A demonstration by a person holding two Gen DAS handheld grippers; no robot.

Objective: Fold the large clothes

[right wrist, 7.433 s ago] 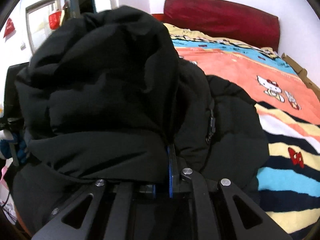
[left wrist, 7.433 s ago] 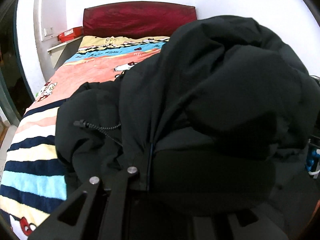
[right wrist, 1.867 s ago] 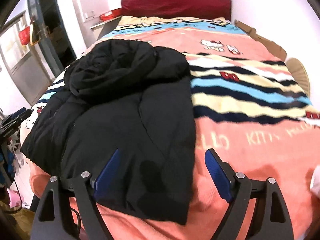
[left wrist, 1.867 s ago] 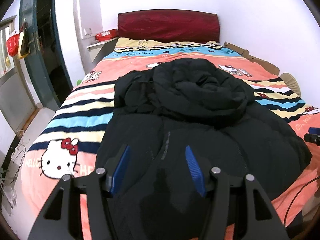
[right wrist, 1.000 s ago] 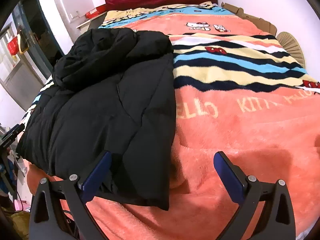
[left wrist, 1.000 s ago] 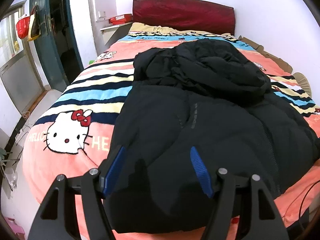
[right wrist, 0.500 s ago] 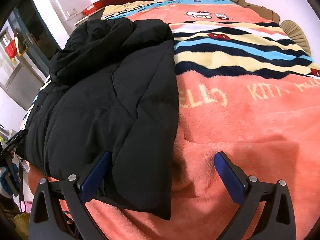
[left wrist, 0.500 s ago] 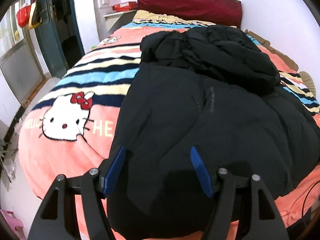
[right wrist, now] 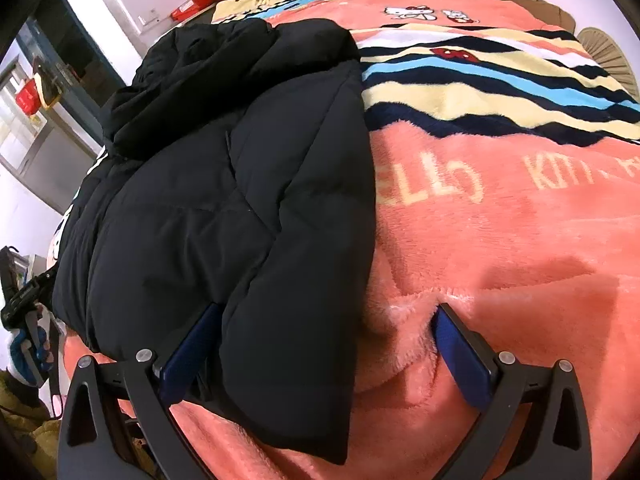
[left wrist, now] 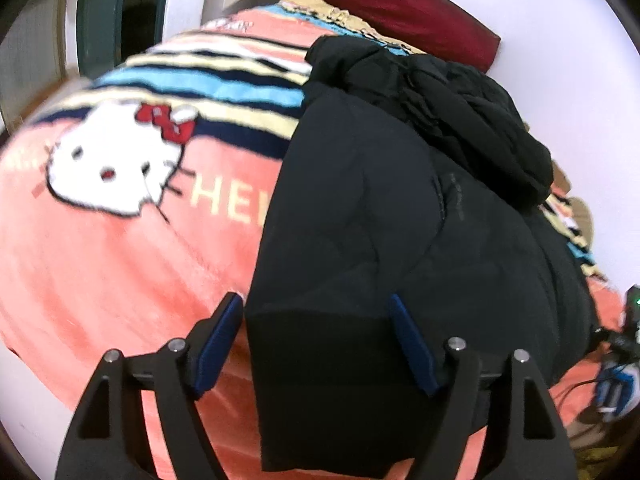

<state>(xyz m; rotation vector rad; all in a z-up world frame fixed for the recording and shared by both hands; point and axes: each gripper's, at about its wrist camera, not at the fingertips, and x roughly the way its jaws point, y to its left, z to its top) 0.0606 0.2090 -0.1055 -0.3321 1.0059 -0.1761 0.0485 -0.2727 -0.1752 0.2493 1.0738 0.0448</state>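
The fleecy coral cartoon-cat blanket [right wrist: 500,240] covers the bed, and the puffy black quilted jacket [right wrist: 224,208] lies flat along its near edge, hood bunched towards the headboard. My left tongs [left wrist: 316,344], jaws just widened, straddle one hem corner; my right tongs [right wrist: 324,352] gape wide around the other, nothing pinched yet, ready, I judge, to lift the hem.

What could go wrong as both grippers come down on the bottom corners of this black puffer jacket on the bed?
1. The right gripper straddles the black jacket corner and the fleece blanket; closing could pinch blanket pile along with the hem.
2. The left gripper, whose jaws have just been opening, is open around the thick hem; the puffy fabric might slip free.
3. The bunched hood could spill out of shape when the hem is lifted.
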